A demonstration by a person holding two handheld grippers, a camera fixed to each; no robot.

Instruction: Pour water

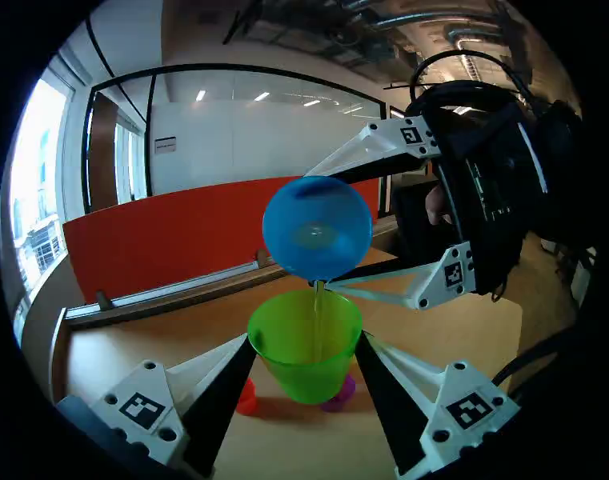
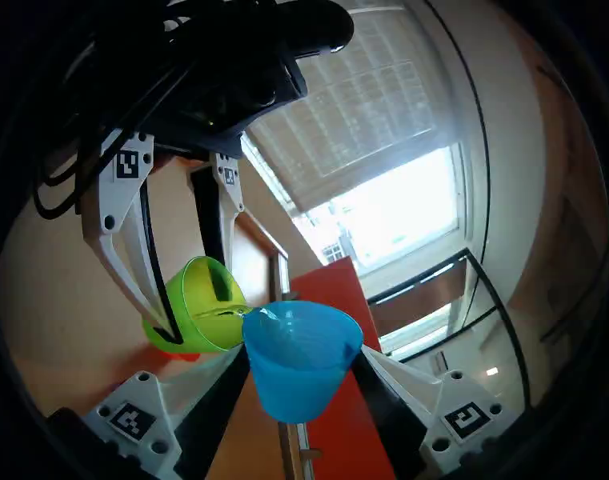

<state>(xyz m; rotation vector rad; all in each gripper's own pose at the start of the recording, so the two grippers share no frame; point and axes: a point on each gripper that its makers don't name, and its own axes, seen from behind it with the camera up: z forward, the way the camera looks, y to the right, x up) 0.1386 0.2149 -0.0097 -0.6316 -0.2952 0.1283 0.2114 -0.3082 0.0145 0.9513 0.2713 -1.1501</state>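
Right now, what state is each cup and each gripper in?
blue cup: tipped over, thin stream running from its rim
green cup: upright, open, catching the stream
left gripper: shut on the green cup
right gripper: shut on the blue cup
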